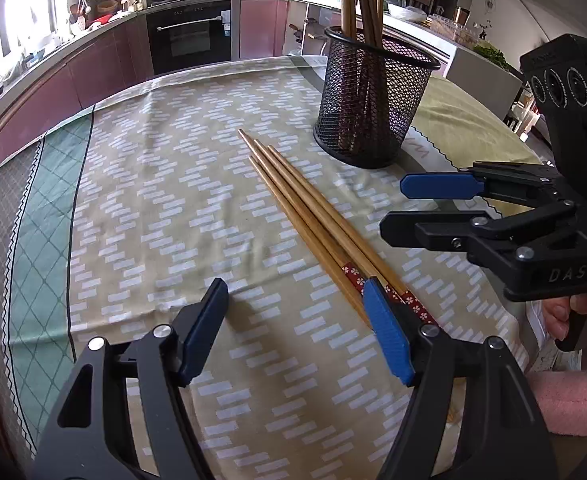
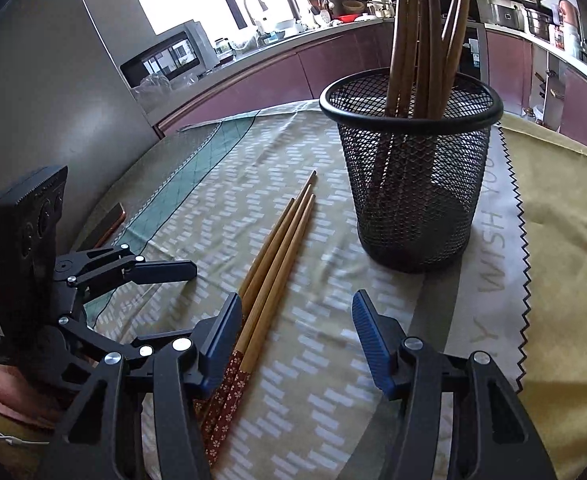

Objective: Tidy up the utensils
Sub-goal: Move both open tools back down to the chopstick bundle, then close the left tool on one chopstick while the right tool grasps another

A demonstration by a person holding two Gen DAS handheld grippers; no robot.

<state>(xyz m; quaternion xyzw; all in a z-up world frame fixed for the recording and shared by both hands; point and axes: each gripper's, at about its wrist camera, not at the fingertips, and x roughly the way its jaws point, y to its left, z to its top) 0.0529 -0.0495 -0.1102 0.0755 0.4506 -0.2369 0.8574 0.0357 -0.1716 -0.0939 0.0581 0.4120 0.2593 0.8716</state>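
Loose chopsticks (image 1: pixel 305 216) lying on the counter (image 1: pixel 153 200) just beside the mesh holder (image 1: pixel 373 96); left gripper (image 1: pixel 297 328) and right gripper (image 2: pixel 297 340) near it, fingers released, empty.

both wrist views look down closely at shared chopsticks (image 1: pixel 313 216)

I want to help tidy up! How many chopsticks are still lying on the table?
4 chopsticks, side by side on the tablecloth, near the mesh cup. The cup holds more, too bunched to count.
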